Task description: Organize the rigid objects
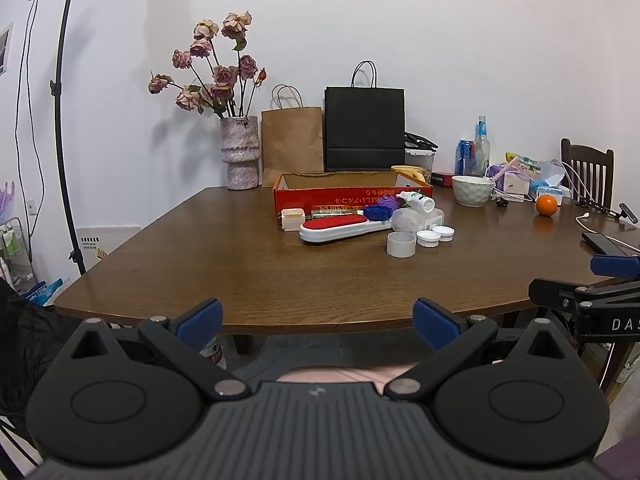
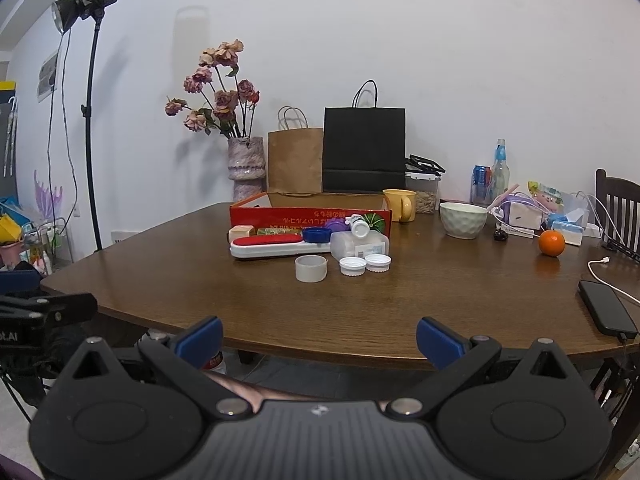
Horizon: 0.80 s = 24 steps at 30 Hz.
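Clutter sits mid-bench, far ahead of both claws. Left claw open, empty, hovering at near bench edge. Cream block leftmost; white-and-red brush lies flat, partly hiding things behind it. Red box behind, contents out of sight. Grey cup and two white caps nearest. Right claw open, empty; its tip cut off at right edge of left view.

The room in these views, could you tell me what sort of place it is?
Probably a home dining room used for recording: a wooden table with a vase of dried roses and a bowl, plus a studio light.
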Motion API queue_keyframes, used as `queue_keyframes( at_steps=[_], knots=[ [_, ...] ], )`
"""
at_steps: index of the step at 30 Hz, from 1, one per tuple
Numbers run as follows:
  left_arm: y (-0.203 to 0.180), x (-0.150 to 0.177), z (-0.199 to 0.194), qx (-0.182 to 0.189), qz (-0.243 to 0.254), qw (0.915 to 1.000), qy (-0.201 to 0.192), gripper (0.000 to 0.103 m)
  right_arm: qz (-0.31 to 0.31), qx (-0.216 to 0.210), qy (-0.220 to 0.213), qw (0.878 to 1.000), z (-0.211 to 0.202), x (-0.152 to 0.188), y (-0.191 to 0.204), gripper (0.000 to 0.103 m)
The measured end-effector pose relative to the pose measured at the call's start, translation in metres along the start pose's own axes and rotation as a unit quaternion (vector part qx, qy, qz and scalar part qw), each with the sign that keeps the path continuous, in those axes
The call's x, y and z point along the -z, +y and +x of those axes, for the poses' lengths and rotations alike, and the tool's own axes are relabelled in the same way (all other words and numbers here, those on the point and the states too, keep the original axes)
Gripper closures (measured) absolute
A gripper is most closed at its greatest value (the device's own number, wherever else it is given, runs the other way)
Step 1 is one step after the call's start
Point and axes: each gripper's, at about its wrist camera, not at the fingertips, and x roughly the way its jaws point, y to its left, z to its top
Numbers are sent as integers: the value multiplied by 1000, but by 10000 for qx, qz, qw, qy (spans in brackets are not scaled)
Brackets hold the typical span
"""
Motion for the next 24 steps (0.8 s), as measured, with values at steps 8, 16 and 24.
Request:
queue_keyframes(
  at_steps=[8, 16, 24],
  knots=[
    [5, -15, 42, 14, 122, 9999, -102, 0, -48, 189, -51, 9998, 35, -2, -6, 0],
    [-20, -23, 120, 142, 244, 9996, -94, 0, 145, 308, 8, 9994, 98, -24, -31, 0],
    [-60, -49, 214, 775, 227, 9959, 416, 3, 180, 311, 271, 9990, 175, -53, -76, 5]
  ],
)
